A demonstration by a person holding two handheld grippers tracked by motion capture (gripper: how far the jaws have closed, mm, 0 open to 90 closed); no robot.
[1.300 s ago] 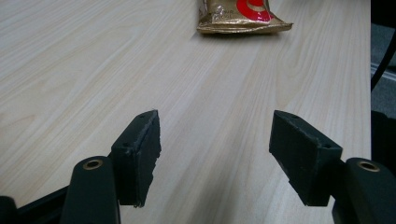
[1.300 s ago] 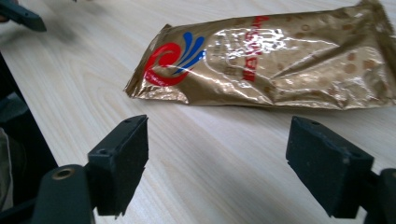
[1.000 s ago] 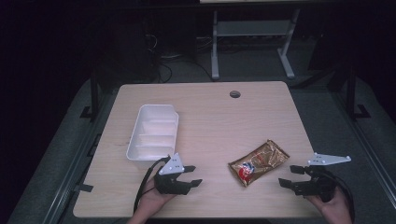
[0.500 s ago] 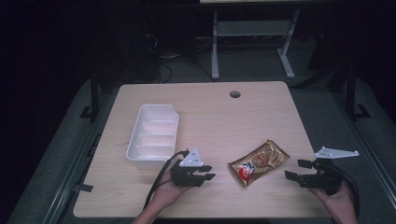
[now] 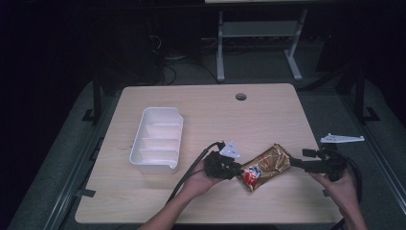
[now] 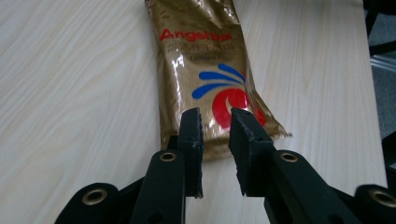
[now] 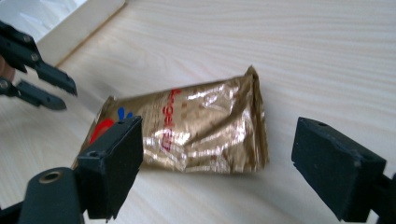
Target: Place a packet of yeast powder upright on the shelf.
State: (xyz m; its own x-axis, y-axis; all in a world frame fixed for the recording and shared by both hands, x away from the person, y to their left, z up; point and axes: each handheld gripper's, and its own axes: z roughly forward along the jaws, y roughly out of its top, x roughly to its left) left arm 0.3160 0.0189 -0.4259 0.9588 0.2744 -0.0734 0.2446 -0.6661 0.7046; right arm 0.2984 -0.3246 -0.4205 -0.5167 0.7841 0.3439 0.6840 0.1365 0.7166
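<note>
Lying flat on the near right part of the wooden table, the gold packet slants from its red-marked near left end to its crimped far right end. The left gripper sits at that near left end, its jaws parted by a narrow gap and poised just over the packet's edge without clamping it, as the left gripper view shows. The right gripper waits at the far right end with jaws spread wide, wider than the packet, gripping nothing. A white divided tray stands well to the left of the packet, its compartments bare.
</note>
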